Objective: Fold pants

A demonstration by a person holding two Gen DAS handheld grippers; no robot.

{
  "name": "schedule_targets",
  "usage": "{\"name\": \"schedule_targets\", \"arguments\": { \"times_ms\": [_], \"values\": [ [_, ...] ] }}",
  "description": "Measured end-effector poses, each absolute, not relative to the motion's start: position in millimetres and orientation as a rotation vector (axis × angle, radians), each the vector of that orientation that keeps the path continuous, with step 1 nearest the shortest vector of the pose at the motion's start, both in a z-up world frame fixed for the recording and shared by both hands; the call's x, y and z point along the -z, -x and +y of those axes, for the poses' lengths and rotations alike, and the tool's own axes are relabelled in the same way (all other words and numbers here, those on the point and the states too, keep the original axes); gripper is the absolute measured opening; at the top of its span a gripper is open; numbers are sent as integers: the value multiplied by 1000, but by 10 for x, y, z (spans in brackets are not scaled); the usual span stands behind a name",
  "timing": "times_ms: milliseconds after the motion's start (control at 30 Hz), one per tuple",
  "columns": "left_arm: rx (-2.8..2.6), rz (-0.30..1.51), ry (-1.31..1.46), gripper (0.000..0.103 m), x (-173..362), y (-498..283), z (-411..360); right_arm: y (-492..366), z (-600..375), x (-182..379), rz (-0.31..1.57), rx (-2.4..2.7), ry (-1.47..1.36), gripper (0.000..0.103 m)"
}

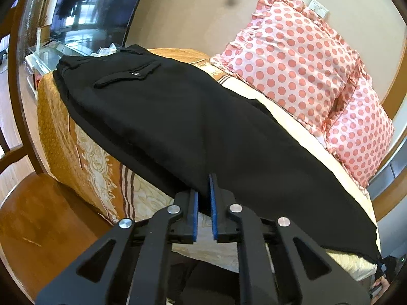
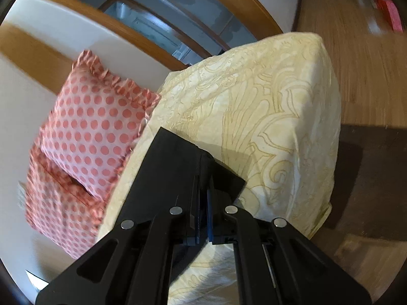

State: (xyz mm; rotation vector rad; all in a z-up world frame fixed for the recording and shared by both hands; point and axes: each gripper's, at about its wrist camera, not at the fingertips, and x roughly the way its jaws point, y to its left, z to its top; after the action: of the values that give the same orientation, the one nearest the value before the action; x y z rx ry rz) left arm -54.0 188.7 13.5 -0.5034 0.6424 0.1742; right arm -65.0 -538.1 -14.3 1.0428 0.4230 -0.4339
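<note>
Both views are bright with daylight and strongly curved at the dark round edges. The right view is blurred on the wooden floor [image 2: 356, 58]. The TV screen [image 1: 94, 7] shows window glare.

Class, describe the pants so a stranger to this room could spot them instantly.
Start at the bed with its gold patterned cover. Stretched along it, beside two pink polka-dot pillows, lie the pants. They are the only plain black item, with a buttoned pocket flap.

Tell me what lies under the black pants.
The black pants lie lengthwise on the bed's patterned cream and gold bedspread, which shows along both sides. Whatever sits directly beneath the fabric is covered and cannot be seen.
</note>
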Motion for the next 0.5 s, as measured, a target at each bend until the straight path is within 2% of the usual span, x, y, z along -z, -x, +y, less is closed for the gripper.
{"name": "schedule_targets", "arguments": {
  "times_ms": [33, 100, 167, 333, 400, 500],
  "values": [
    [-177, 641, 499, 15, -142, 556, 1894, 639, -5361, 105, 445, 455, -1009, 5],
    [-220, 601, 479, 35, -197, 626, 1940, 706, -5349, 37, 450, 501, -988, 16],
    [-298, 555, 459, 44, -253, 703, 1998, 848, -5356, -44, 420, 572, -973, 47],
    [-450, 405, 415, 64, -445, 799, 2163, 882, -5410, 48, 422, 537, -1029, 48],
    [-413, 407, 385, 68, -461, 693, 2126, 838, -5362, 62, 412, 531, -1018, 47],
    [-365, 448, 334, 73, -403, 483, 2020, 707, -5226, 55, 433, 497, -969, 40]
  ]
}}
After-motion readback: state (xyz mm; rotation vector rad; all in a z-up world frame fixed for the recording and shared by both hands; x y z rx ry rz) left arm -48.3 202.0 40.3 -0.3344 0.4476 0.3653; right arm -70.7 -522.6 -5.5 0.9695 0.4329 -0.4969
